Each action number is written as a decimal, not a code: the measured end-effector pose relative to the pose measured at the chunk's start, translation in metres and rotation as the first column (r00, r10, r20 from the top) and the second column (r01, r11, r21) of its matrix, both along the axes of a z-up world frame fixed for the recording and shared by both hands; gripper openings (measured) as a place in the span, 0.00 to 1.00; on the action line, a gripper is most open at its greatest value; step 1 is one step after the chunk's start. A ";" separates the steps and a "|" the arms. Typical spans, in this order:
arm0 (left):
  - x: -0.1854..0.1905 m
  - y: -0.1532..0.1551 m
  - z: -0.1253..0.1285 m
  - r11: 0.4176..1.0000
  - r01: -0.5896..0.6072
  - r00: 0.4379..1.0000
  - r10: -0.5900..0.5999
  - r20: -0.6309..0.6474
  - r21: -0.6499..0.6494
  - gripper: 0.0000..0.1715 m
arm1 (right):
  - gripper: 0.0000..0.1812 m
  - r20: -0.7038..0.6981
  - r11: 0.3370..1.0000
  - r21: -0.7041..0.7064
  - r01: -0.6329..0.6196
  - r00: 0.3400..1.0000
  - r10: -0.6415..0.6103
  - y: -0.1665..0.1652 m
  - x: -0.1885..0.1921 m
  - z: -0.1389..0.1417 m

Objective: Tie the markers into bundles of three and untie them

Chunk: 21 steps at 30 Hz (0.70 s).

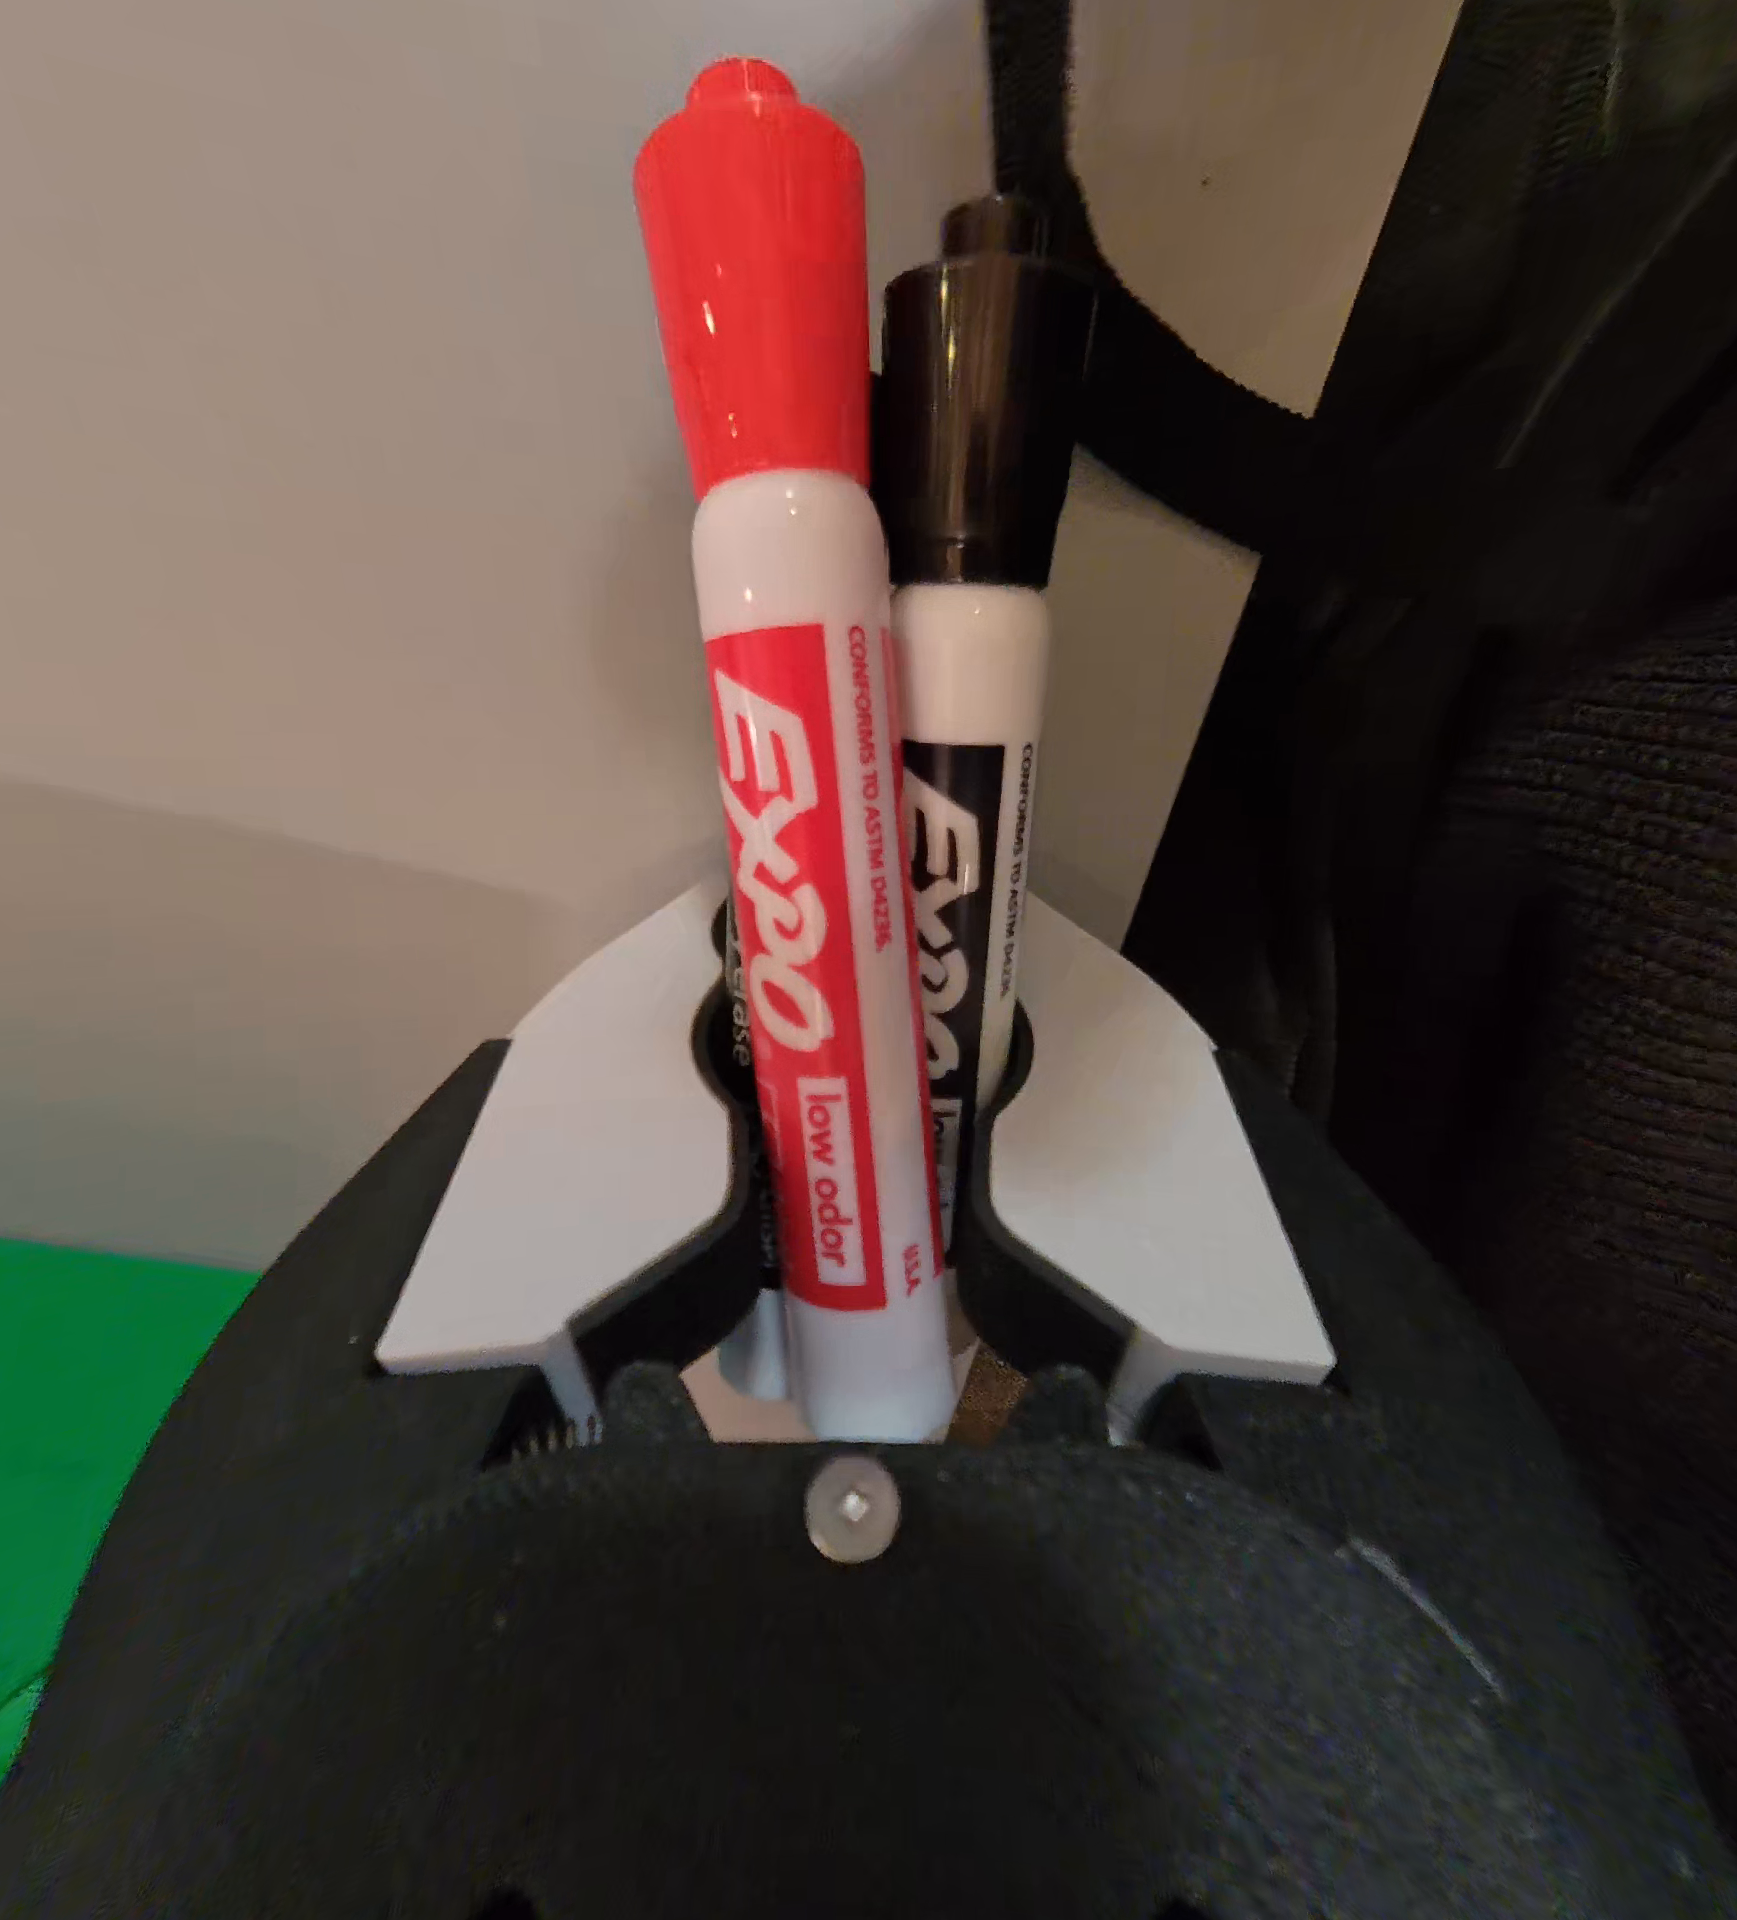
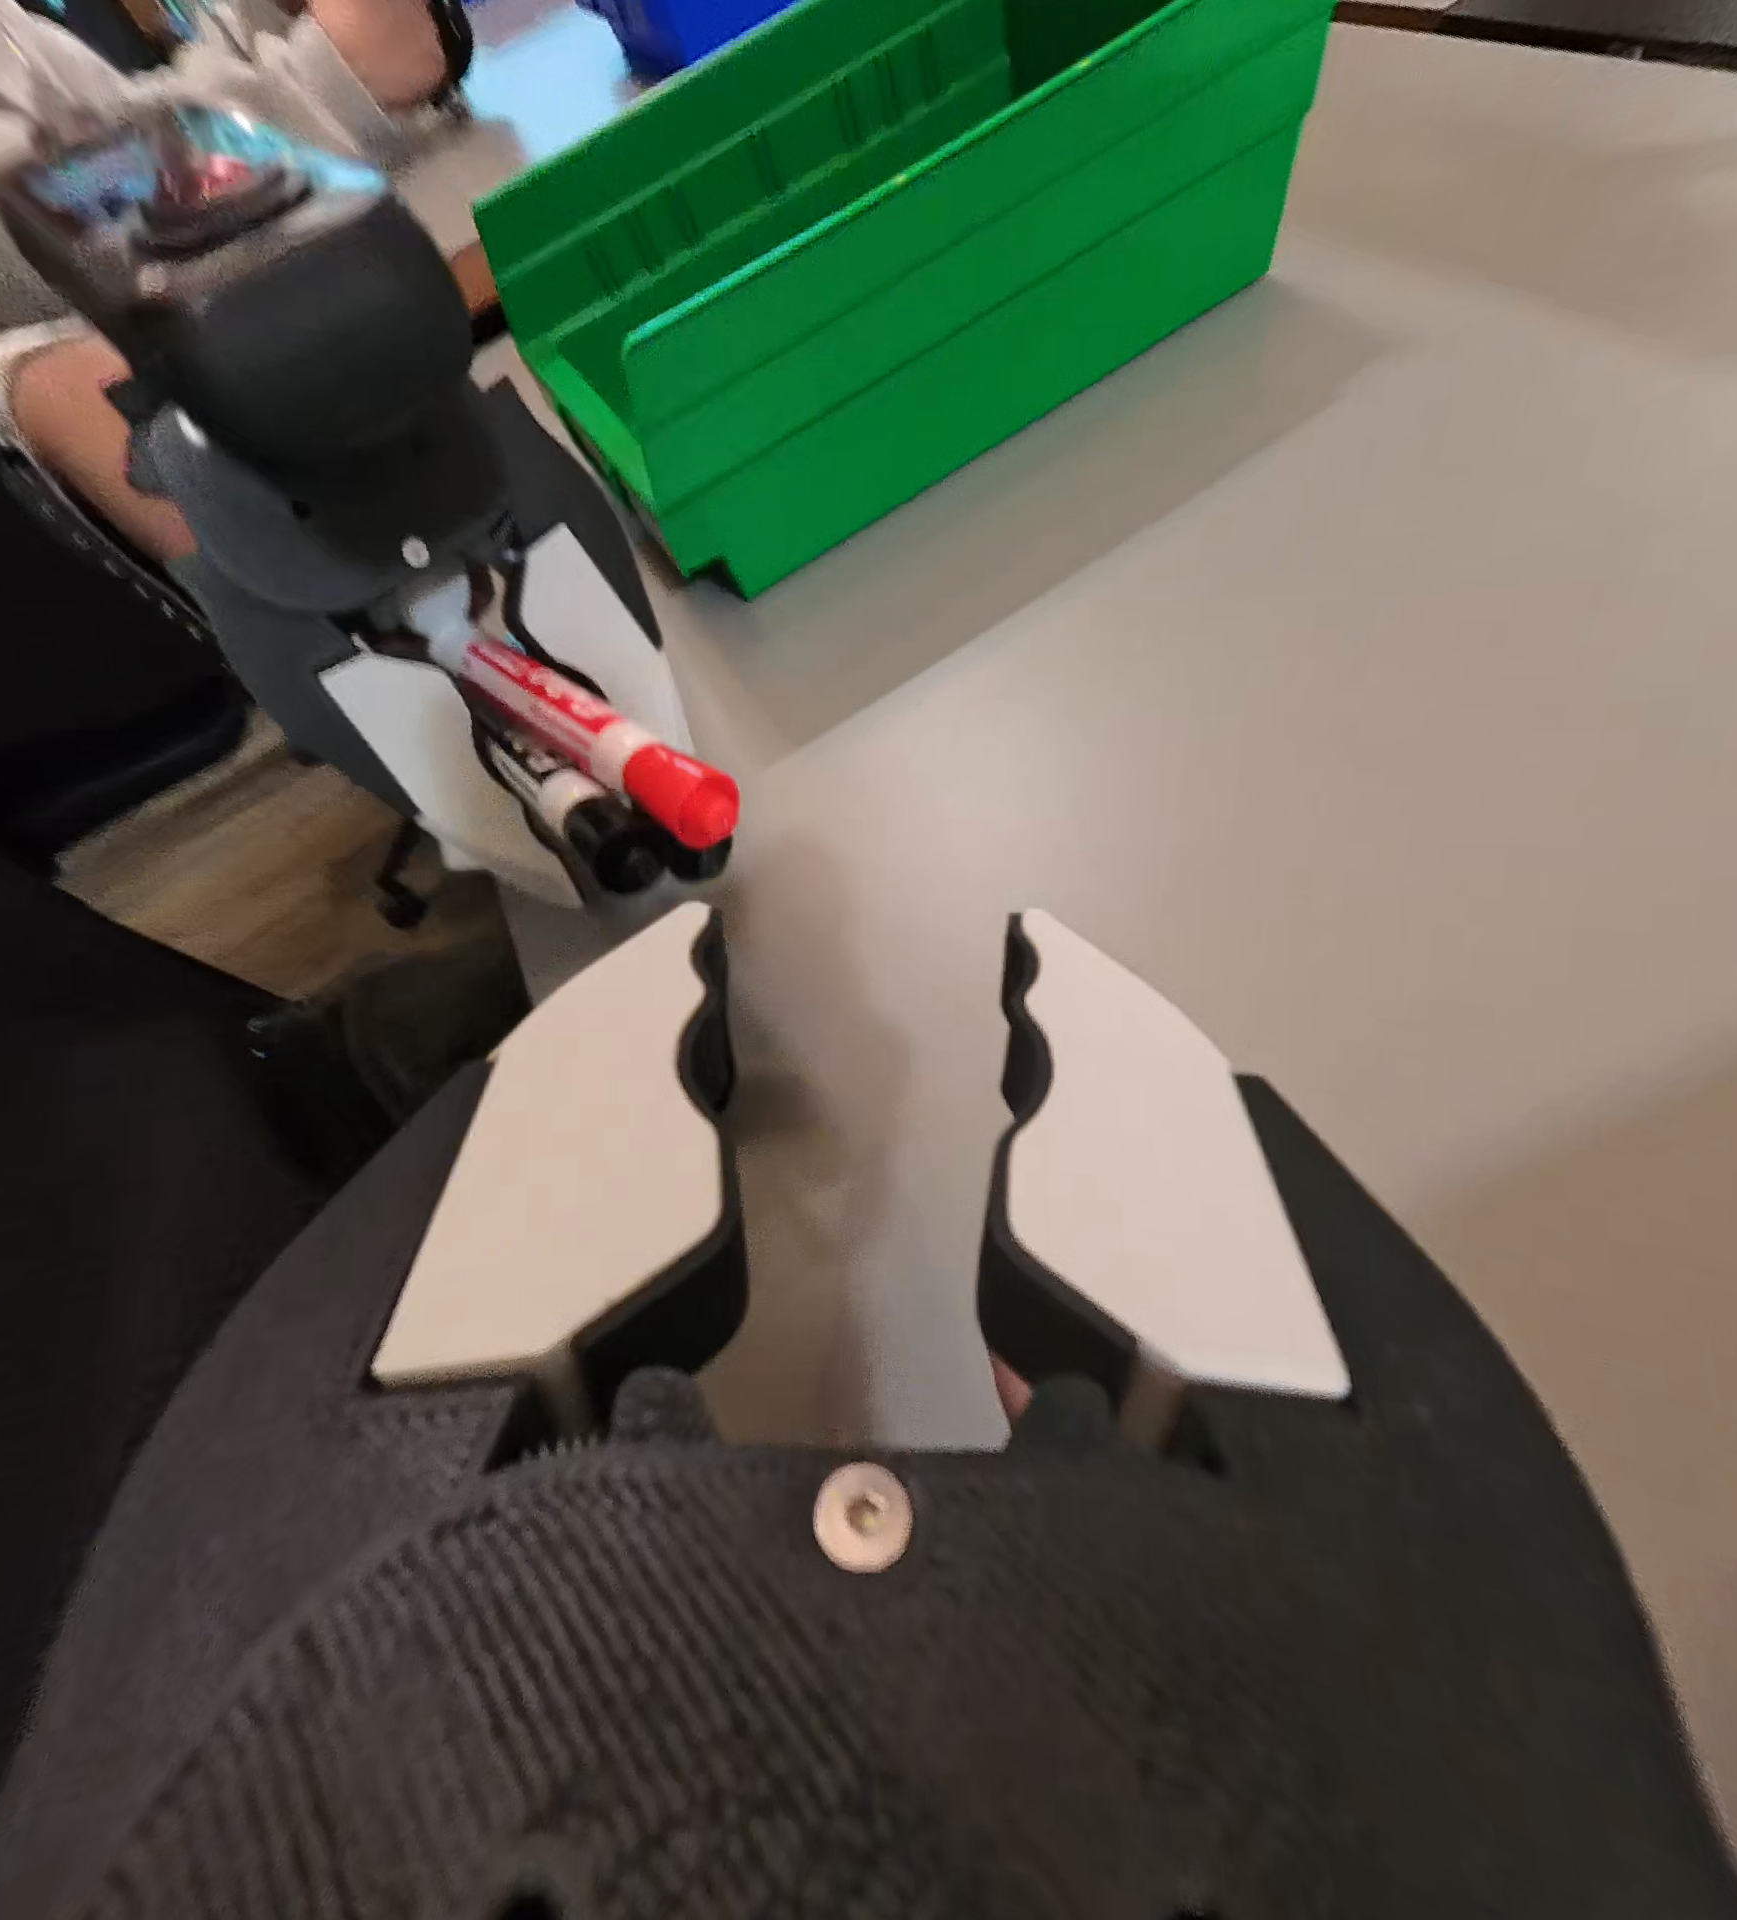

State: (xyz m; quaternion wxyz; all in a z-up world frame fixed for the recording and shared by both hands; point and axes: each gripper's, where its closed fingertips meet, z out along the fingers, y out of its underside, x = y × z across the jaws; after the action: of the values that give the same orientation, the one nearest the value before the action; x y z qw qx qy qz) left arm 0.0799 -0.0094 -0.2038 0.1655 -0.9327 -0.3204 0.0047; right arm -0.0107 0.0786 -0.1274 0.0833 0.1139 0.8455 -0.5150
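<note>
Clamping a bundle of dry-erase markers, red-capped marker beside black-capped marker at frame centre, left gripper grips light, stiff, slippery barrels mid-length; right gripper gapes empty lower centre, green bin upper centre.

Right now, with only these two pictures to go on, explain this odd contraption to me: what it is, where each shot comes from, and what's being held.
There is no robot here: a person carries a two-fingered clamp in each hand, each with a camera looking along its fingers. The left wrist view looks down the left hand-held gripper, which is shut on a bundle of markers: a red marker and a black marker show clearly. The right wrist view looks down the right hand-held gripper, open and empty above a grey table. It also shows the left gripper from outside, holding at least one more black-capped marker. A green bin stands on the table.
</note>
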 end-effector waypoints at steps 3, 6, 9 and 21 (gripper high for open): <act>-0.002 -0.003 0.001 1.000 -0.013 1.000 0.013 -0.004 0.002 0.27 | 0.29 -0.060 0.997 0.068 -0.025 0.998 0.029 0.010 0.013 -0.010; -0.002 -0.004 0.000 1.000 -0.013 1.000 0.012 -0.001 -0.002 0.27 | 0.32 0.097 0.992 0.083 -0.090 0.992 0.082 0.008 0.042 -0.030; -0.001 -0.003 -0.001 1.000 -0.004 1.000 0.004 0.000 -0.005 0.27 | 0.29 0.200 0.990 0.101 -0.099 0.977 0.077 -0.003 0.055 -0.048; 0.003 -0.002 -0.006 1.000 0.012 1.000 -0.012 0.017 -0.013 0.27 | 0.01 -0.331 0.806 0.562 0.185 0.944 0.014 0.044 -0.036 -0.026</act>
State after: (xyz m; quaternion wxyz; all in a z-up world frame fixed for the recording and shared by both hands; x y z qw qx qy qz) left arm 0.0829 -0.0112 -0.2102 0.1564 -0.9357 -0.3161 -0.0021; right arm -0.0471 0.1229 -0.1529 -0.1173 0.0878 0.9587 -0.2438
